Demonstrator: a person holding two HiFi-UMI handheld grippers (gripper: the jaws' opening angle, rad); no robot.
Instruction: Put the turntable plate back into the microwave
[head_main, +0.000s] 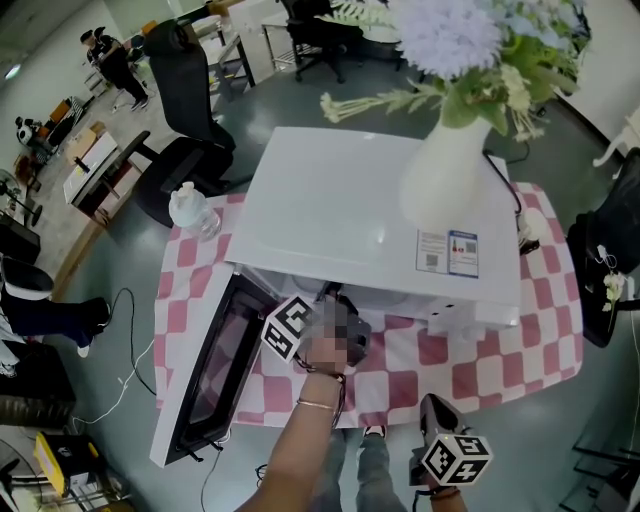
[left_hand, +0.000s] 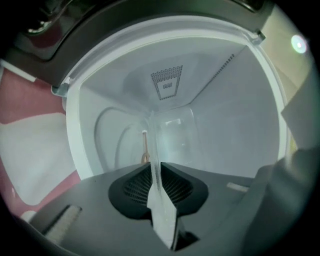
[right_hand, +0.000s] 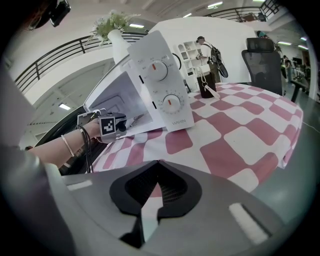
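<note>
Turntable plate (left_hand: 172, 132) inside microwave (left_hand: 240, 135), its near rim clamped in left gripper (left_hand: 155, 172)

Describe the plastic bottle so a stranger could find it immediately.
Find the white microwave on the pink-checked tablecloth. Left of it in the head view, on the cloth, stands the clear bottle; the white vase sits atop the microwave instead.

Head view: the microwave (head_main: 370, 215) roof hides the plate (left_hand: 175, 132) and the jaws of the left hand-held gripper (left_hand: 154, 170) inside it. Below the microwave, the person's left forearm (head_main: 300, 450) runs off the bottom edge. The roof label (head_main: 447, 252) print is illegible.
</note>
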